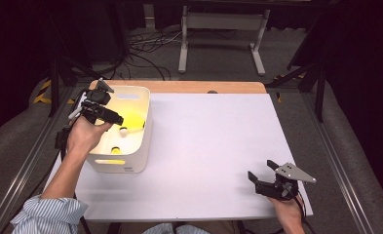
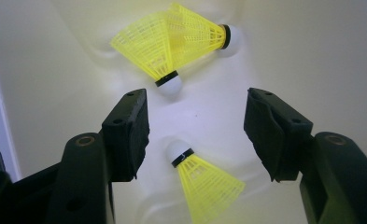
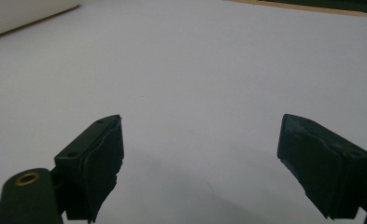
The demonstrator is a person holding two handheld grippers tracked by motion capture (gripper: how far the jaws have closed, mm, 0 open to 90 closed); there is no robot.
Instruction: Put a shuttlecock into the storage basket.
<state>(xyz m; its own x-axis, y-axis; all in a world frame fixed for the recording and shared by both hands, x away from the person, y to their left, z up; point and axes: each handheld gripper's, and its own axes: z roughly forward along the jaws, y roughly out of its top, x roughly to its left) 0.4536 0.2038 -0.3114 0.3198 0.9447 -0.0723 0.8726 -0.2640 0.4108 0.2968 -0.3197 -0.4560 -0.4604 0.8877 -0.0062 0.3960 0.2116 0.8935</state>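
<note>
Shuttlecock: the nearest shuttlecock [image 2: 197,179] lies at lower centre of the left gripper view, white cork tip up, yellow skirt fanning toward the bottom edge.
Handling: likely very light; the mesh skirt looks springy and easy to crush — the cork with its black band seems the firmest place to pinch.
Left fingers: spread wide, nothing between the pads; the left gripper [image 2: 196,128] hangs over the cork.
Other shuttlecocks: the pair of shuttlecocks [image 2: 174,42] rests together at upper centre.
Bin: the white bin [image 1: 143,141] sits left of centre in the high view.
Left hand: reaches down into the bin.
Right gripper: the right gripper [image 3: 200,154] — fingers wide, empty — hovers low over the table [image 1: 213,146], at the lower right of the high view.
</note>
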